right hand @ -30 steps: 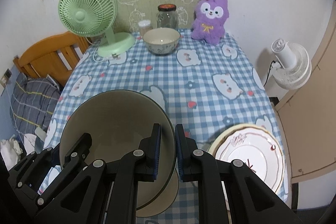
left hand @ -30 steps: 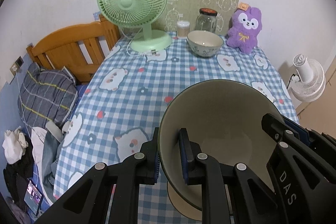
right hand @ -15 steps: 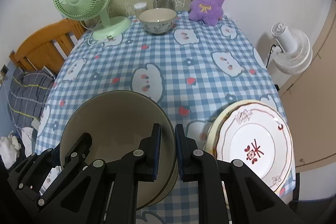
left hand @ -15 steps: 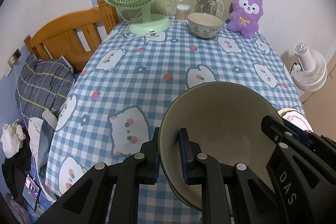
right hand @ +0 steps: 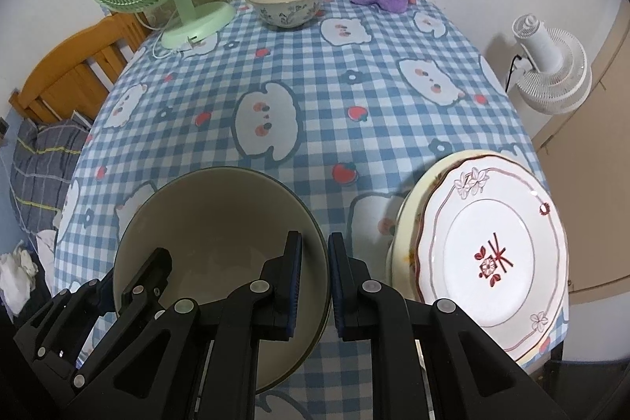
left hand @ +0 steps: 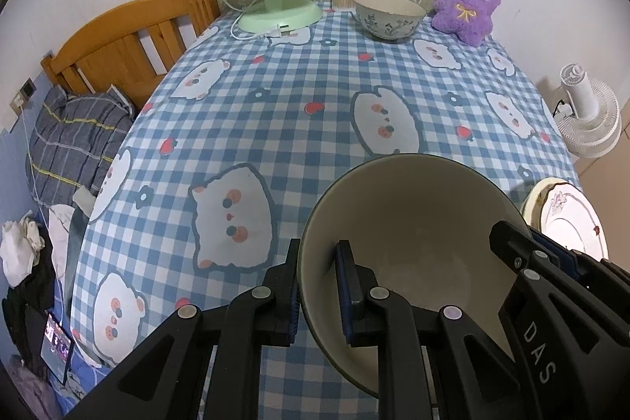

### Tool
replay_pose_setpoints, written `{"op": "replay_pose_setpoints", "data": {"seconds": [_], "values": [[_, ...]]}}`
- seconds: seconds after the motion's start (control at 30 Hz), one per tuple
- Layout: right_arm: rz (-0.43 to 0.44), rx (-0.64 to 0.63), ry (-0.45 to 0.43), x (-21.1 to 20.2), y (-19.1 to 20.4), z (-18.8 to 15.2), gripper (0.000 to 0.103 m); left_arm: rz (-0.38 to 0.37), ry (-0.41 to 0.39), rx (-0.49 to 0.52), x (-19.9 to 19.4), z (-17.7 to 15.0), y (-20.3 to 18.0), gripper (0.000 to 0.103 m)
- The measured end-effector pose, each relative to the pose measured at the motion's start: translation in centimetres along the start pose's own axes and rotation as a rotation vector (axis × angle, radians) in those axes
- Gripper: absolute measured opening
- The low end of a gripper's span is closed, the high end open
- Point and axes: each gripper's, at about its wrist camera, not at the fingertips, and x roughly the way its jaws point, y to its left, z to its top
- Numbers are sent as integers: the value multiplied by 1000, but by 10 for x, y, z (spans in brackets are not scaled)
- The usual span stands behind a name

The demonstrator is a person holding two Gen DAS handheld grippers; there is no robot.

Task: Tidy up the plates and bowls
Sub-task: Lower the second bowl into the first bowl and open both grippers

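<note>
Left hand-held gripper (left hand: 317, 292) clamps near-left rim of big olive bowl (left hand: 409, 243); right hand-held gripper (right hand: 315, 280) clamps opposite rim. Bowl over table (right hand: 354, 97) front edge, contact unclear. Plate stack (right hand: 488, 254) just beside. Small bowl (right hand: 287, 2) far back. Advice: keep level, both hands together, clear plates.

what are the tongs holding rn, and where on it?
Both hold the large bowl by its rim: left tongs clamp the left edge, right tongs the right edge, one finger inside, one outside.
</note>
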Motion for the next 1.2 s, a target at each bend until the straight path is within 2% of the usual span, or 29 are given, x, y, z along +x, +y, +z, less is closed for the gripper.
{"op": "replay_pose_setpoints", "data": {"seconds": [0.57, 0.7, 0.83, 0.97, 1.03, 1.1, 1.17, 1.2], "values": [[-2, 8, 11, 8, 1, 2, 17, -3, 11, -5, 8, 0, 2, 14], [7, 18, 15, 8, -1, 0, 18, -10, 12, 3, 9, 1, -1, 21], [5, 10, 24, 6, -2, 2, 19, -2, 11, 17, 7, 2, -5, 35], [-4, -16, -7, -5, 0, 4, 19, -20, 23, 4, 3, 3, -4, 43], [-3, -21, -21, -11, 0, 7, 20, -16, 7, 8, -3, 4, -3, 55], [4, -26, -33, -18, 1, 10, 20, -17, -12, 13, -10, 6, -3, 61], [10, -39, -41, -23, 2, 13, 22, -18, -24, 14, -15, 9, -3, 65], [6, -44, -48, -27, 2, 15, 29, -18, -29, 15, -18, 10, -3, 67]]}}
